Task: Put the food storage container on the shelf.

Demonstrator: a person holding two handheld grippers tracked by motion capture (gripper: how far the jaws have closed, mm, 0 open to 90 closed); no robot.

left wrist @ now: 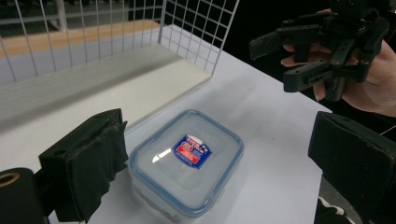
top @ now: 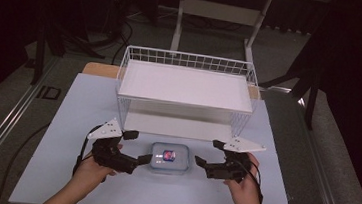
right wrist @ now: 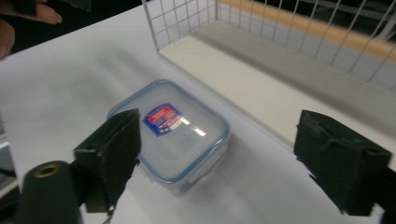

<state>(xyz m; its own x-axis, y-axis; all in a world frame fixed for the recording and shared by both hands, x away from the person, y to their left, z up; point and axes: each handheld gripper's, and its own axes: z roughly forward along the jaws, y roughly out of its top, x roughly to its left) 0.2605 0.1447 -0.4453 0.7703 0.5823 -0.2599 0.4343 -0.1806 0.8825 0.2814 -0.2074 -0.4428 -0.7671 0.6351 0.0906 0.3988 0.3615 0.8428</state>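
Note:
A small clear plastic box with a blue-rimmed lid and a red and blue label (top: 169,157) (left wrist: 187,161) (right wrist: 172,133) lies flat on the white table top (top: 66,121), just in front of the white wire rack (top: 185,85). My left gripper (top: 137,147) (left wrist: 219,158) is open at the box's left side, its jaws wide apart and pointing at the box. My right gripper (top: 209,152) (right wrist: 217,154) is open at the box's right side, facing it the same way. Neither touches the box. The right gripper (left wrist: 289,58) also appears far off in the left gripper view.
The wire rack has an upper shelf (top: 185,85) and a lower white board (top: 176,126) resting on the table, close behind the box. A wooden strip (top: 101,69) runs behind the rack. Desk legs (top: 216,25) stand beyond the table. A cable (top: 17,166) lies on the floor at left.

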